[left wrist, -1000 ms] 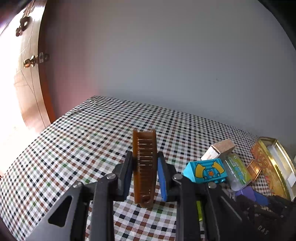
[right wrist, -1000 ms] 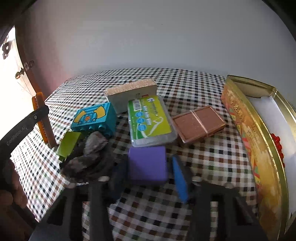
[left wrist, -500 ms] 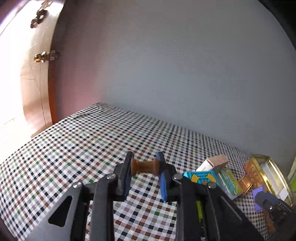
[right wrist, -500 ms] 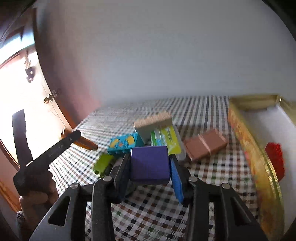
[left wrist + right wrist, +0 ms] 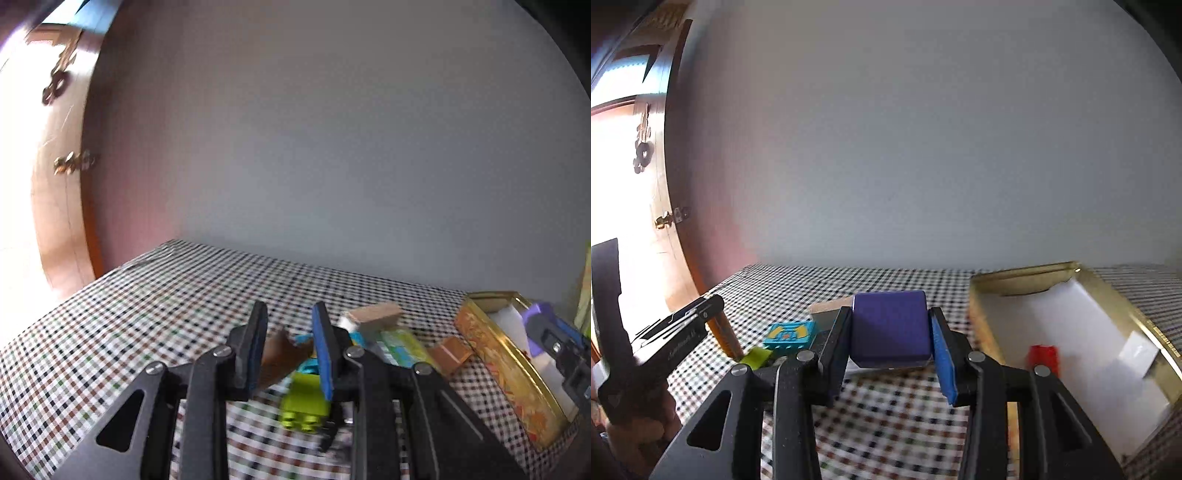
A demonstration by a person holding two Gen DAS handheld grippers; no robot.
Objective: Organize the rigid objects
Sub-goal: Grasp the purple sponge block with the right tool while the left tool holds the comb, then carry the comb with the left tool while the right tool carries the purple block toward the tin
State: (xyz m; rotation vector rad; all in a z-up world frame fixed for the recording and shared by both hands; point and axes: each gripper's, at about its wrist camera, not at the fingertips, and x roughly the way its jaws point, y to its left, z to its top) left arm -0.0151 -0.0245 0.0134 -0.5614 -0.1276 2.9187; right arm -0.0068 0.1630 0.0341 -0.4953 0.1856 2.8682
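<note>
My left gripper [image 5: 290,343] is shut on a brown comb [image 5: 282,356], held above the checked table [image 5: 147,314]; the comb also shows in the right wrist view [image 5: 726,336]. My right gripper [image 5: 892,343] is shut on a purple block [image 5: 890,328], lifted just left of the open gold tin [image 5: 982,317]. In the left wrist view the purple block [image 5: 541,310] hangs over the tin [image 5: 509,373]. A red brick [image 5: 1041,360] lies in the tin.
On the table lie a lime brick [image 5: 304,400], a cyan brick [image 5: 788,334], a cork-topped box [image 5: 369,317], a green-labelled clear case [image 5: 400,347] and a brown flat box [image 5: 448,352]. A wall stands behind; a wooden door [image 5: 55,221] is at left.
My right gripper closed on the purple block, lifted it and carried it right to the tin. My left gripper lifted the comb off the table and swung right, over the pile.
</note>
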